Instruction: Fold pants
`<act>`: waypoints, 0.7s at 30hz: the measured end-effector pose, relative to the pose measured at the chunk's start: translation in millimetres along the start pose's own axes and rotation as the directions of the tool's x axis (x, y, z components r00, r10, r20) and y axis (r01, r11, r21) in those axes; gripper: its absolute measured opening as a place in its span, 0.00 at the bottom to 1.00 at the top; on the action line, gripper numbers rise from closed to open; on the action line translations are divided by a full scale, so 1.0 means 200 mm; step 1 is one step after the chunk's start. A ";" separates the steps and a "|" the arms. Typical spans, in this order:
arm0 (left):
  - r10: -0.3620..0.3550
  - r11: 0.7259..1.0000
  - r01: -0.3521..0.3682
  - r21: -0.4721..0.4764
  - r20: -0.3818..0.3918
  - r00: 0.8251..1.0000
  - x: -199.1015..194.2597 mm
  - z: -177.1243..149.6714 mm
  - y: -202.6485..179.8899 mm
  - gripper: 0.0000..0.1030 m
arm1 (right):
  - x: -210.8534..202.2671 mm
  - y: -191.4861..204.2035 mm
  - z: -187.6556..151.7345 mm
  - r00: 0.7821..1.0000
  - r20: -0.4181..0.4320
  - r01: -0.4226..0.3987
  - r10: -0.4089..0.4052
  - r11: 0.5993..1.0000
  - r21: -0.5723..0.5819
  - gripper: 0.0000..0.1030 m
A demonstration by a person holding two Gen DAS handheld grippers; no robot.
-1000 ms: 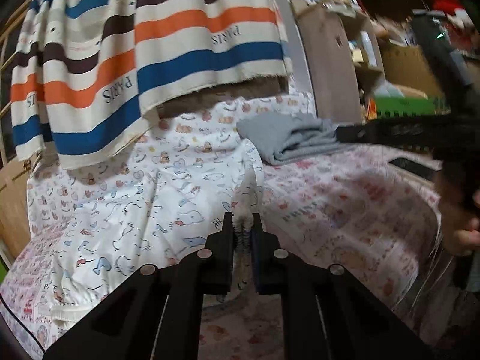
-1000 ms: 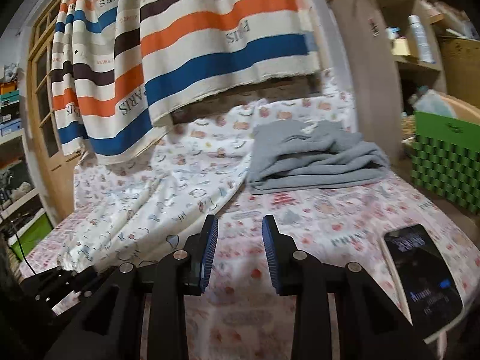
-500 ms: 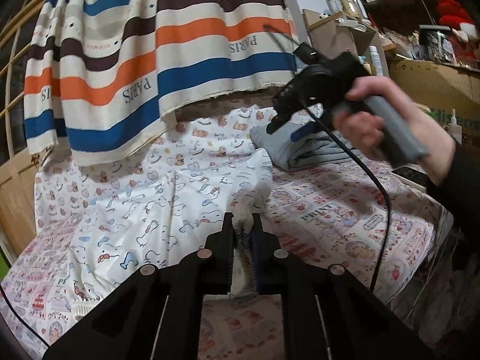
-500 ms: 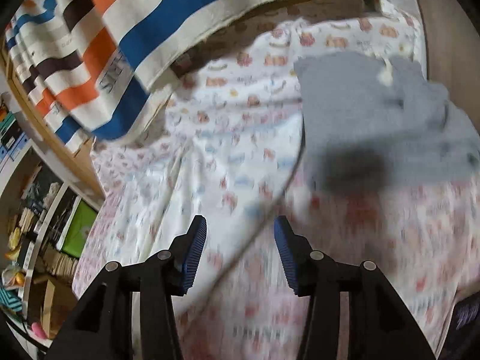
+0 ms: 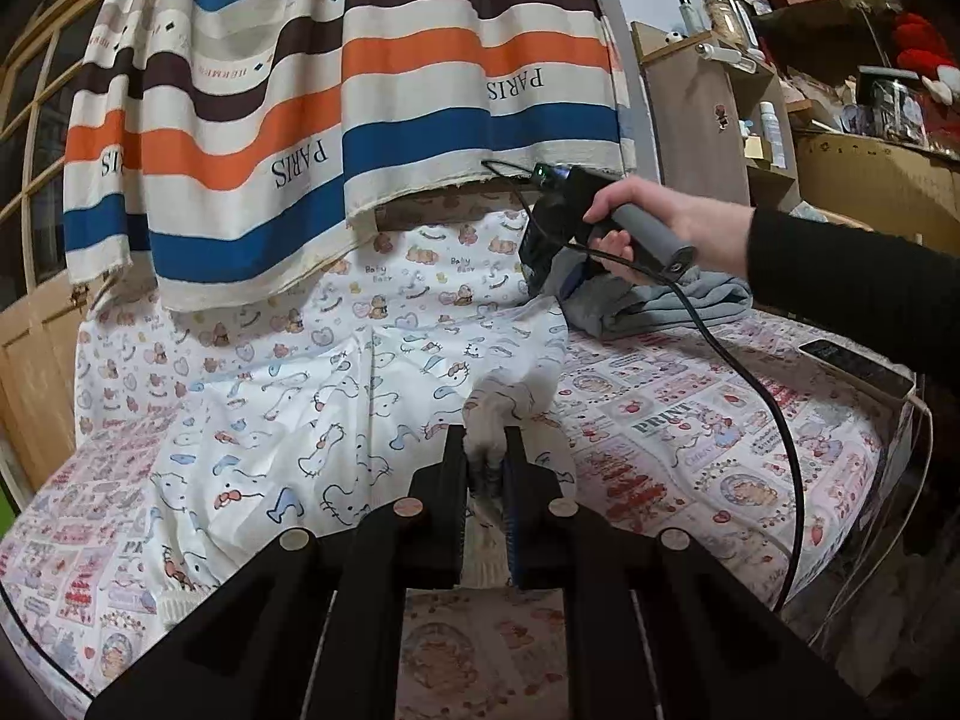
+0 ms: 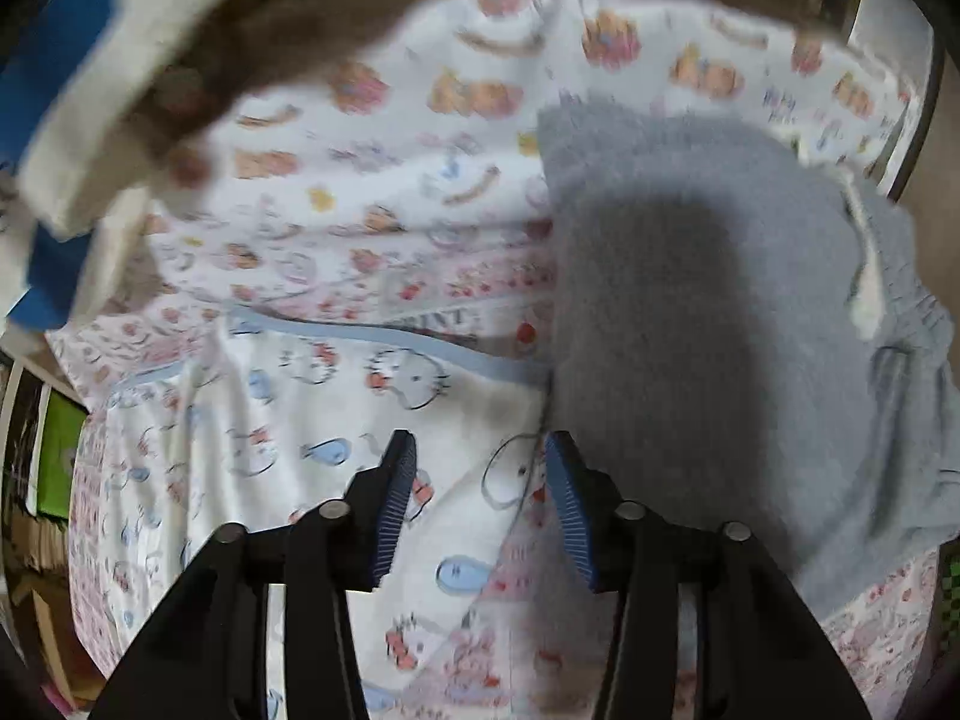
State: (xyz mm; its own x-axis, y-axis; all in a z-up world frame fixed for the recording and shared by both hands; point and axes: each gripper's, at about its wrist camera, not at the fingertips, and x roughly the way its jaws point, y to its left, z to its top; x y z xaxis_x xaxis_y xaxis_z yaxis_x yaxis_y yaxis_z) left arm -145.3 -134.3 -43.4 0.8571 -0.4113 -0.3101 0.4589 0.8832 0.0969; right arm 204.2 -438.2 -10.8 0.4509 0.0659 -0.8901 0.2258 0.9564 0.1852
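Note:
White cartoon-print pants (image 5: 300, 408) lie spread across the bed. My left gripper (image 5: 486, 462) is shut on a bunched end of the pants near the front edge. A hand holds my right gripper (image 5: 555, 294) at the far end of the pants, pointing steeply down beside a folded grey garment (image 5: 666, 300). In the right wrist view, the right gripper (image 6: 480, 468) hovers over the pants (image 6: 288, 420) near their light blue waistband edge (image 6: 384, 336). Its jaws are closing, with pants fabric below the gap and the pads not pressing on it.
The grey garment (image 6: 690, 300) lies right of the pants' corner. A phone (image 5: 858, 360) rests at the bed's right edge. A striped curtain (image 5: 300, 120) hangs over the far side of the bed. Cluttered shelves (image 5: 750, 120) stand at the right. A cable (image 5: 774, 420) trails from the right gripper.
My right gripper swung from the near side to the far end of the pants and tipped downward; its jaws widened, then narrowed. The left gripper kept its hold on the pants.

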 end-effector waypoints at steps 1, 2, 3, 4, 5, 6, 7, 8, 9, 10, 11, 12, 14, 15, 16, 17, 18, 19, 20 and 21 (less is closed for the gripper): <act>-0.006 1.000 0.006 -0.009 0.000 1.000 0.00 0.00 0.01 0.09 | 0.03 -0.01 0.02 1.000 -0.010 0.010 -0.010 1.000 0.001 0.30; -0.011 1.000 0.011 -0.014 0.002 1.000 0.00 0.00 0.01 0.09 | 0.06 -0.01 0.04 1.000 -0.022 0.017 -0.017 1.000 0.010 0.24; -0.015 1.000 0.015 -0.017 0.004 1.000 -0.01 0.00 0.01 0.09 | 0.07 -0.02 0.06 0.999 -0.030 0.021 -0.021 1.000 0.015 0.19; -0.015 1.000 0.015 -0.018 0.006 1.000 -0.01 0.01 0.01 0.10 | 0.09 -0.03 0.06 0.999 -0.045 0.028 -0.027 0.999 0.017 0.17; -0.015 1.000 0.015 -0.019 0.009 1.000 -0.01 0.01 0.02 0.09 | 0.12 -0.02 0.08 0.996 -0.072 0.053 -0.053 0.999 0.006 0.14; -0.016 1.000 0.016 -0.020 0.010 1.000 -0.02 0.01 0.02 0.09 | 0.13 -0.01 0.08 0.993 -0.085 0.077 -0.077 0.997 -0.005 0.13; -0.017 1.000 0.017 -0.023 0.012 1.000 -0.02 0.01 0.02 0.10 | 0.14 0.01 0.08 0.990 -0.089 0.105 -0.106 0.994 -0.016 0.13; -0.017 0.999 0.018 -0.027 0.013 1.000 -0.03 0.01 0.03 0.10 | 0.14 0.03 0.08 0.985 -0.088 0.144 -0.147 0.989 -0.035 0.13; -0.018 0.999 0.018 -0.031 0.014 1.000 -0.03 0.01 0.04 0.10 | 0.15 0.06 0.08 0.981 -0.083 0.172 -0.177 0.983 -0.057 0.13; -0.018 0.999 0.019 -0.036 0.012 1.000 -0.03 0.01 0.04 0.10 | 0.15 0.07 0.08 0.977 -0.077 0.194 -0.200 0.978 -0.078 0.13; -0.017 0.999 0.018 -0.044 0.009 1.000 -0.03 0.00 0.05 0.10 | 0.17 0.08 0.08 0.976 -0.069 0.202 -0.208 0.976 -0.080 0.13; -0.015 0.999 0.016 -0.052 0.004 1.000 -0.03 0.00 0.05 0.10 | 0.18 0.08 0.08 0.976 -0.069 0.201 -0.206 0.977 -0.071 0.13; -0.019 0.997 0.019 -0.075 0.002 1.000 -0.05 0.01 0.08 0.10 | 0.19 0.08 0.09 0.977 -0.069 0.199 -0.203 0.978 -0.058 0.13; -0.018 0.997 0.018 -0.081 0.003 1.000 -0.06 0.00 0.09 0.10 | 0.18 0.08 0.09 0.977 -0.064 0.197 -0.201 0.978 -0.063 0.13; -0.007 0.997 0.007 -0.083 0.008 1.000 -0.07 0.00 0.10 0.09 | 0.17 0.09 0.08 0.979 -0.061 0.192 -0.196 0.979 -0.067 0.14; 0.008 0.997 -0.007 -0.081 0.014 1.000 -0.08 0.00 0.10 0.09 | 0.16 0.09 0.07 0.982 -0.058 0.176 -0.180 0.982 -0.066 0.16; 0.018 0.997 -0.017 -0.079 0.017 1.000 -0.09 0.00 0.11 0.09 | 0.14 0.09 0.06 0.987 -0.053 0.147 -0.150 0.987 -0.063 0.16; 0.023 0.997 -0.022 -0.078 0.016 1.000 -0.08 0.00 0.11 0.09 | 0.12 0.09 0.05 0.991 -0.054 0.121 -0.124 0.991 -0.058 0.16; 0.024 0.996 -0.023 -0.080 0.012 1.000 -0.07 -0.01 0.11 0.09 | 0.11 0.09 0.04 0.993 -0.060 0.101 -0.104 0.994 -0.045 0.16; 0.024 0.996 -0.023 -0.084 0.005 1.000 -0.06 -0.01 0.11 0.09 | 0.08 0.08 0.03 0.994 -0.063 0.083 -0.085 0.996 -0.028 0.16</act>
State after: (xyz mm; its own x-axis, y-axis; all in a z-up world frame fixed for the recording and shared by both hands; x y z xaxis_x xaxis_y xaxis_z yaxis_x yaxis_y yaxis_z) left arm -146.4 -108.8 -39.5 0.8691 -0.3913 -0.3026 0.4174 0.9084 0.0241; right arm 220.5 -422.9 -20.3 0.3744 0.0023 -0.9273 0.2383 0.9662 0.0987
